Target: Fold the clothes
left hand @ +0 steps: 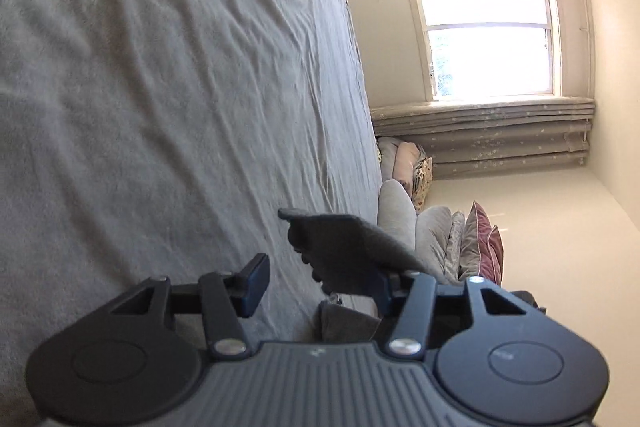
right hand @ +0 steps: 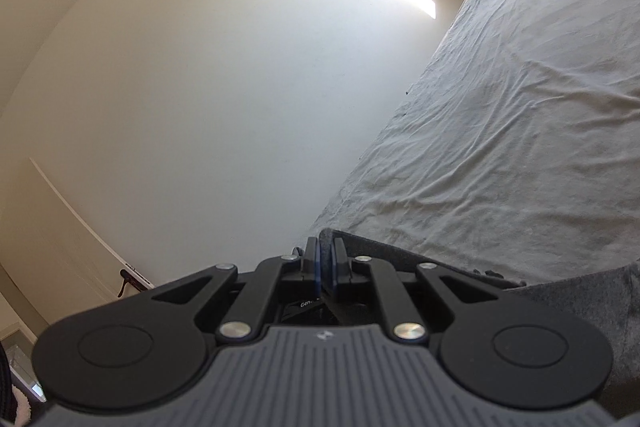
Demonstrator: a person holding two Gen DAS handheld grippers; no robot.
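Grey cloth (right hand: 400, 247) clamped in right hand-held gripper (right hand: 325, 259); left hand-held gripper (left hand: 320, 279) gapes, cloth against one finger.

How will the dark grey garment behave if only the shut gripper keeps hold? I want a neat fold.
The dark grey garment is probably floppy: it drapes from the right gripper. It likely clings: a flap lies against one finger of the open left gripper.
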